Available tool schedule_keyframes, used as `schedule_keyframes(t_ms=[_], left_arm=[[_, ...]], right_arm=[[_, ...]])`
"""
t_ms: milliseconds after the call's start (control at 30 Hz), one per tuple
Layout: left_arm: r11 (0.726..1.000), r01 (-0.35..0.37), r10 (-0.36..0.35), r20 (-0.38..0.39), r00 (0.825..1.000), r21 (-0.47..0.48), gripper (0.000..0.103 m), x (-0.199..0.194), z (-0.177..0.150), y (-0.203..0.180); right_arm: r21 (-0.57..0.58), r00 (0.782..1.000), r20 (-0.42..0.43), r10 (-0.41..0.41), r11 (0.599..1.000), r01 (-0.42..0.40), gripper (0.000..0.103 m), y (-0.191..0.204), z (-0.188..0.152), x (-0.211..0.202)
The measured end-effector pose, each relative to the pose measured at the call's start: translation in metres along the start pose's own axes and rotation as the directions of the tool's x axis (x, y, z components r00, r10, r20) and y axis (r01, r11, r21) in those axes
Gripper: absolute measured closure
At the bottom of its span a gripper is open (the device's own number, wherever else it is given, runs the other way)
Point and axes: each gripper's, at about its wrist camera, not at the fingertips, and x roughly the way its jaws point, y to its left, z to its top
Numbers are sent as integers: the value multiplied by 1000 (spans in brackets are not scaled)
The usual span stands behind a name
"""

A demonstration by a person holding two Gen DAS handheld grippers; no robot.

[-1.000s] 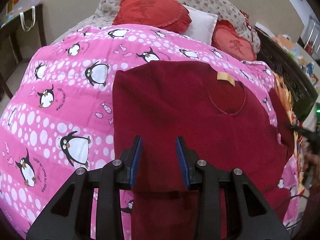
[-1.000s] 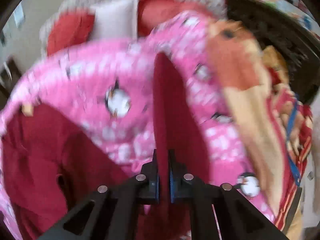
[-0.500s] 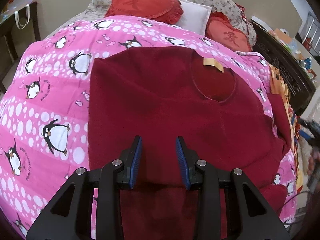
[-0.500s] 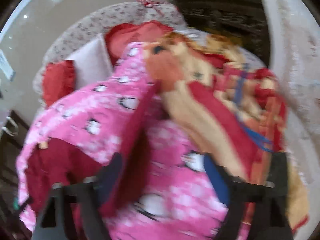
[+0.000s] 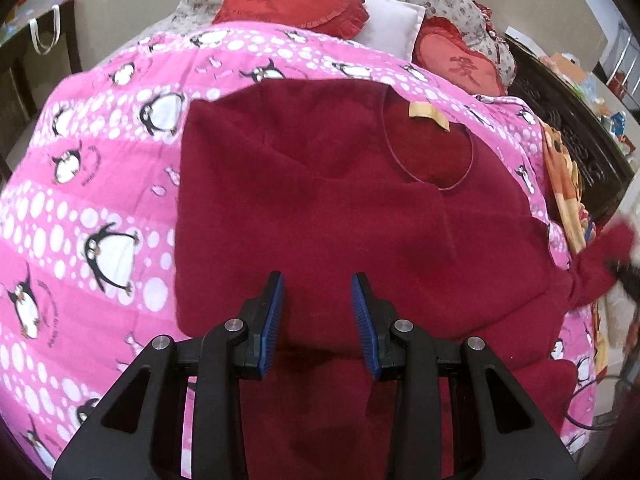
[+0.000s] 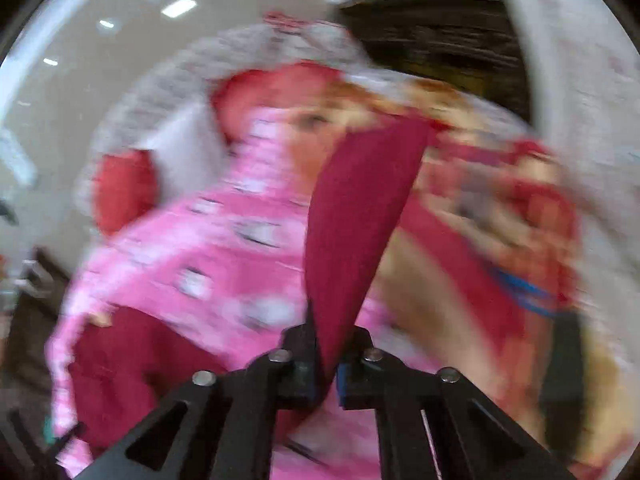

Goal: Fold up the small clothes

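Note:
A dark red sweater (image 5: 320, 200) lies flat on the pink penguin quilt (image 5: 100, 200), neckline and tan label (image 5: 428, 114) toward the pillows. My left gripper (image 5: 318, 320) is open and empty, hovering above the sweater's lower body. My right gripper (image 6: 328, 364) is shut on the sweater's right sleeve (image 6: 352, 216) and holds it lifted off the quilt; the view is blurred. That sleeve end shows at the right edge of the left wrist view (image 5: 600, 264).
Red heart cushions (image 5: 292, 0) and a white pillow (image 5: 392, 20) lie at the head of the bed. An orange patterned blanket (image 5: 568, 192) lies along the right side, with a dark carved frame (image 5: 568, 120) beyond. A dark chair (image 5: 24, 64) stands left.
My right gripper opened half a second ago and is now shut on the sleeve again, lifting it. My left gripper stayed open and drifted over the sweater's body.

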Motion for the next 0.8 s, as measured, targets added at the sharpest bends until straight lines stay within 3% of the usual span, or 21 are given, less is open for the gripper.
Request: schedule_keyframes(t_ms=[33,67,167,300,400,500,533,667,767,800], left_arm=[[1000,6,-6,-1,1000,0,69,0,-1,-1],[1000,12,-12,1,1000,6,69,0,-2,-3],[1000,7,-8,4,1000,21,69,-1,-3,-8],[1000,7,-7,1,1000,21,69,-2,0,-10],[999,2,-2,9,1000,32,69,-6,0,-10],[1000,-6,6,0,1000,28,69,-4,-1,-5],[1000,-7,7,-3,1000,23,69,-4,-1,-3],[1000,-7,7,-9,1000,-3,69,3,-1,1],[1000,5,-5,-11,1000,-15,69,5,-2,-1],[1000,8,-8,-10,1000,-10,69,5,-2,-2]], right_arm=[[10,998,-31,-62,998,62,62,-12,-4,0],[31,992,-56,-113,993,115,62,-30,-11,-4],[67,998,-57,-4,998,8,62,-45,-22,-20],[27,989,-76,125,992,-123,61,-15,-23,-18],[-120,990,-43,135,983,-139,54,19,-15,-18],[-313,990,-91,110,940,-133,52,53,-13,-9],[-319,987,-113,112,937,-143,52,56,-12,-9],[-56,925,-162,343,933,-355,52,37,-4,-19],[-60,962,-57,269,960,-272,50,44,-1,-41],[-77,964,-27,263,961,-264,45,48,0,-46]])
